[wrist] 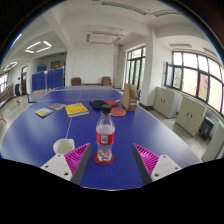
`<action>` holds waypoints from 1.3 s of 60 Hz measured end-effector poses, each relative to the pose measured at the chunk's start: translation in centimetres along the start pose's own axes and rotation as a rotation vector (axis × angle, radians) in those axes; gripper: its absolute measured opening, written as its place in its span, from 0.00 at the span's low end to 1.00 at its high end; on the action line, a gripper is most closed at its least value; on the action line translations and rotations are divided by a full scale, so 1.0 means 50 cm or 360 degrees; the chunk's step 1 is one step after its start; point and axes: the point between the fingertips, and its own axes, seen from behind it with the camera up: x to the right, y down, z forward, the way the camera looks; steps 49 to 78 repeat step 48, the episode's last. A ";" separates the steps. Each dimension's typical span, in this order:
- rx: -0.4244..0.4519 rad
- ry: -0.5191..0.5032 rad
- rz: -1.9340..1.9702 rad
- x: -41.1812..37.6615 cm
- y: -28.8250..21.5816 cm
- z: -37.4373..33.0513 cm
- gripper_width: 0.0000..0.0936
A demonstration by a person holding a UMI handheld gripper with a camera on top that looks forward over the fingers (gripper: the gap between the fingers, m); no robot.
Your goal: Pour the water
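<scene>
My tool [104, 160] open, fingers spread either side of water bottle [104, 137]. Bottle upright, long axis vertical, red cap up, on blue bench [150, 125]. White cup [64, 147] just left of bottle. Yellow book [76, 109], dark items beyond bottle.

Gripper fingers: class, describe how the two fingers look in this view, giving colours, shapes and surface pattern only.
The gripper has two pale, whitish fingers, broad near the camera and narrowing forward. Each carries a magenta pad on its inner face, roughly triangular and ridged. No cables, markings or sleeve show.
</scene>
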 end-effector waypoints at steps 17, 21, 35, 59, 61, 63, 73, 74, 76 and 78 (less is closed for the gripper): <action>-0.0070 0.0022 -0.0058 0.002 0.042 -0.405 0.91; -0.0090 0.0005 -0.0071 -0.001 0.065 -0.485 0.91; -0.0132 0.0007 -0.0083 0.006 0.133 -0.642 0.91; -0.0105 0.0006 -0.0108 0.002 0.132 -0.692 0.91; -0.0105 0.0006 -0.0108 0.002 0.132 -0.692 0.91; -0.0105 0.0006 -0.0108 0.002 0.132 -0.692 0.91; -0.0105 0.0006 -0.0108 0.002 0.132 -0.692 0.91; -0.0105 0.0006 -0.0108 0.002 0.132 -0.692 0.91; -0.0105 0.0006 -0.0108 0.002 0.132 -0.692 0.91; -0.0105 0.0006 -0.0108 0.002 0.132 -0.692 0.91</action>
